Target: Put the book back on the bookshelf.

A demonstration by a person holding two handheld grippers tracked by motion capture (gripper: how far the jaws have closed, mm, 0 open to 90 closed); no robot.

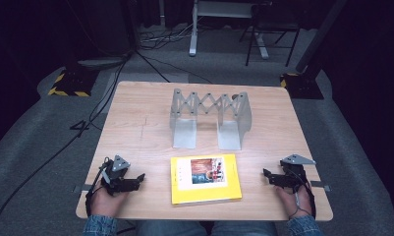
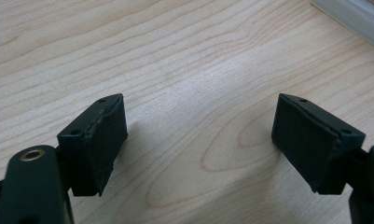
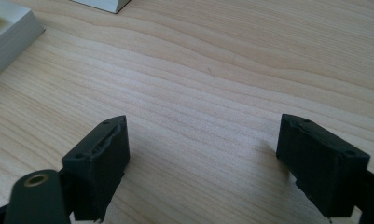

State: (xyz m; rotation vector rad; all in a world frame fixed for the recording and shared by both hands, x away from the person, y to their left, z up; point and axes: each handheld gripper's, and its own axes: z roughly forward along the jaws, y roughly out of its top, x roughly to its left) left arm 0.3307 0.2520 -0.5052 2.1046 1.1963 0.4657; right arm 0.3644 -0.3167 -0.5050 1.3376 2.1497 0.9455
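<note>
Down at the near edge of the light wooden table [image 1: 135,132], the left claw [image 1: 141,177] rests low over the boards at the near left corner, its jaws spread wide with nothing but bare wood grain between them. Across the table, the right claw [image 1: 266,175] sits near the right corner in the same way, jaws wide apart and holding nothing. Both point inward toward the yellow-covered book with a picture on its front [image 1: 205,178], which lies flat between them, close to the near edge and well apart from either claw. On each side a strip of bare wood lies between claw and book. In the left gripper view the book's pale page edge [image 2: 352,18] crosses the upper right corner; in the right gripper view its page block [image 3: 10,42] shows at the upper left.

Behind the book, toward the middle of the table, stands a grey metal folding book rack with a scissor-lattice back and two flat feet [image 1: 210,115], near the book but not touching it. Open tabletop runs to the left and right of the rack as far as the side edges.

Around the table lies grey carpet [image 1: 32,142] with black cables [image 1: 62,147] trailing at the left, yellow-and-black striped stand bases [image 1: 69,86], and a dark room beyond.
</note>
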